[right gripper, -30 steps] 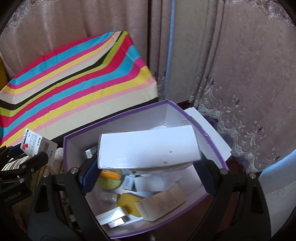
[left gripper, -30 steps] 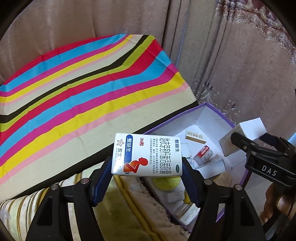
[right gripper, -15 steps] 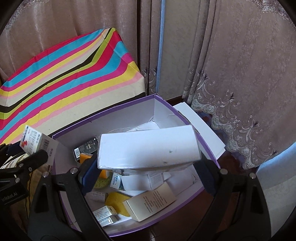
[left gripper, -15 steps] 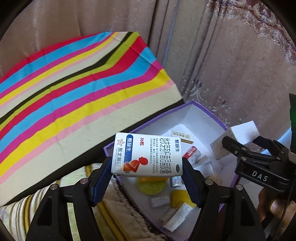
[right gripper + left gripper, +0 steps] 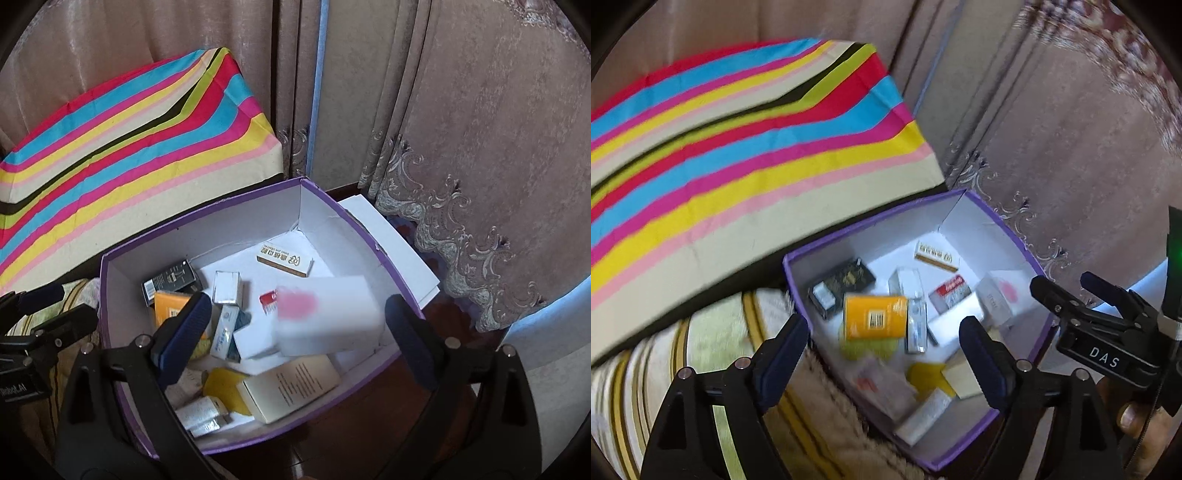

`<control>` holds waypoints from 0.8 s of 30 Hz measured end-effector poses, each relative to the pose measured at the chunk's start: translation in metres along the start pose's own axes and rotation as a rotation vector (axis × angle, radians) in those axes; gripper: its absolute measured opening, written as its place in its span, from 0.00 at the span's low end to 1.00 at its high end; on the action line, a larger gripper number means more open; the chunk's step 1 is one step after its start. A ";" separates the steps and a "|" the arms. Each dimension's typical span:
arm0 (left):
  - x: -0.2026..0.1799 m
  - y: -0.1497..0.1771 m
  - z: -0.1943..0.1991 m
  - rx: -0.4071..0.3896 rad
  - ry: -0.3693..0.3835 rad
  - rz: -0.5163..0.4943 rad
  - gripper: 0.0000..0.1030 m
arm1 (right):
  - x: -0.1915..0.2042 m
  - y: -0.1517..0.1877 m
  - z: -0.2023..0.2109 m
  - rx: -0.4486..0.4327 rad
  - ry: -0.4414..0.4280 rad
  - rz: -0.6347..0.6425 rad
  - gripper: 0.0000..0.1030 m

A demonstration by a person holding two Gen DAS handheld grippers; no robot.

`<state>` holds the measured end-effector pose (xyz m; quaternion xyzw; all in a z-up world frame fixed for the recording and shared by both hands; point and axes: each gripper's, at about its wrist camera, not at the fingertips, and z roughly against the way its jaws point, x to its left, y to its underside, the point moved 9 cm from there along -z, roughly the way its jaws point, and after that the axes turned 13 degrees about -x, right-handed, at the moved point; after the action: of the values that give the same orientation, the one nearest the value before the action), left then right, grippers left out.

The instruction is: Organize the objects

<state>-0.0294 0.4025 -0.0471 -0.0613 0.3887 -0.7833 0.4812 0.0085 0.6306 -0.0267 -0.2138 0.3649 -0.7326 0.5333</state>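
Now, counting from the left: one striped cloth [image 5: 122, 147] covers the furniture at the far left, and just beside it stands one purple-rimmed box [image 5: 207, 236] holding roughly a dozen small cartons. Among them are one black carton [image 5: 171, 280], one orange carton [image 5: 875, 321], one silvery-edged white carton [image 5: 227, 287], one flat cream carton with gold print [image 5: 285, 258], one red-and-white carton [image 5: 951, 293], one large tan carton printed with fine text [image 5: 291, 387] and two yellow round shapes low in the pile; their writing is too small or blurred to read.

Both grippers are spread wide and grasp nothing. The left gripper [image 5: 882, 362] hovers above the box's near-left part, with the orange carton lying between and beyond its fingertips. The right gripper [image 5: 299, 332] hangs over the box's middle; a blurred white box with a pink mark [image 5: 328, 317] sits between its fingers, touching neither, above the cartons beneath. In the left wrist view the right gripper's body reads "DAS". Furthest right hang brownish curtains [image 5: 480, 129] with lace trim.
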 end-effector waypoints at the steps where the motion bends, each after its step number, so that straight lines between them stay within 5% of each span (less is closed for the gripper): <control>1: 0.003 0.005 0.003 0.009 -0.009 0.021 0.83 | 0.001 0.001 0.002 0.005 -0.003 0.005 0.94; 6: 0.005 0.034 0.014 0.085 0.028 0.127 0.83 | 0.004 0.014 0.012 0.042 -0.003 0.035 0.94; 16: -0.002 0.037 0.020 0.050 0.136 0.192 0.97 | 0.007 0.025 0.027 0.089 0.020 0.064 0.94; 24: -0.003 0.039 0.017 0.057 0.111 0.168 0.98 | 0.012 0.031 0.030 0.105 0.015 0.092 0.94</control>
<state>0.0081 0.3860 -0.0605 0.0289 0.3961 -0.7531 0.5245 0.0447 0.6048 -0.0317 -0.1630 0.3393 -0.7272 0.5741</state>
